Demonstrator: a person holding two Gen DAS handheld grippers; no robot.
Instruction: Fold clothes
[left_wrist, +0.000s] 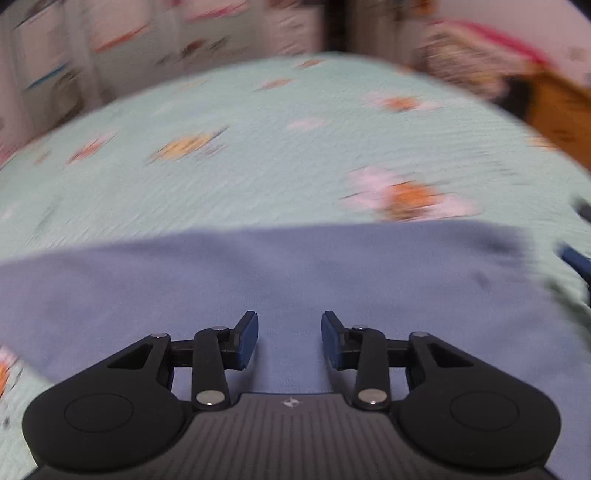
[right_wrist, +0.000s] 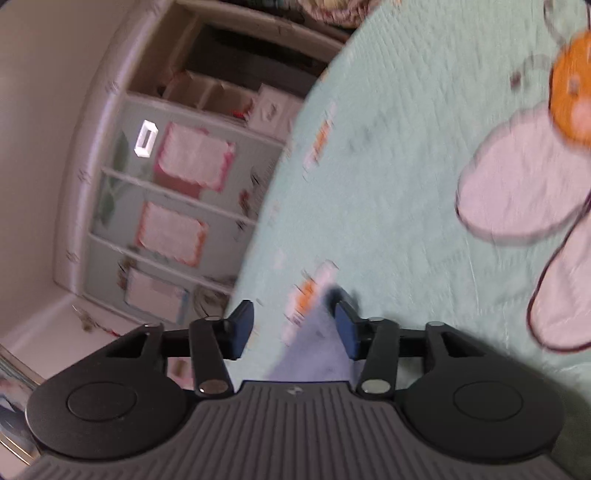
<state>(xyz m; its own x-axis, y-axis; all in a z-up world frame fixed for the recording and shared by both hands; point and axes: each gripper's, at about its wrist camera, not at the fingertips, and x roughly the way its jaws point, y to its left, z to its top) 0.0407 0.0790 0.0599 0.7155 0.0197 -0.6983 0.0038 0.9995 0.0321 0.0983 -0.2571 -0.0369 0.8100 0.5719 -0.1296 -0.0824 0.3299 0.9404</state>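
Note:
A blue-grey garment (left_wrist: 258, 277) lies flat on a mint-green bedspread (left_wrist: 295, 140) with orange and pink flower prints. My left gripper (left_wrist: 290, 339) hovers over the cloth with its blue pads apart and nothing between them. In the right wrist view, rolled on its side, a corner of the same garment (right_wrist: 317, 350) lies under my right gripper (right_wrist: 295, 328). Its jaws stand apart and the pads do not press on the cloth. At the right edge of the left wrist view, a dark blurred shape (left_wrist: 578, 258) sits by the garment's end.
The bed's edge curves past a white glass-door cabinet (right_wrist: 166, 206) with pink-framed papers behind it. A pile of patterned fabric (left_wrist: 472, 62) and a wooden piece (left_wrist: 557, 110) sit beyond the far right corner. A big flower print (right_wrist: 517, 173) marks the bedspread.

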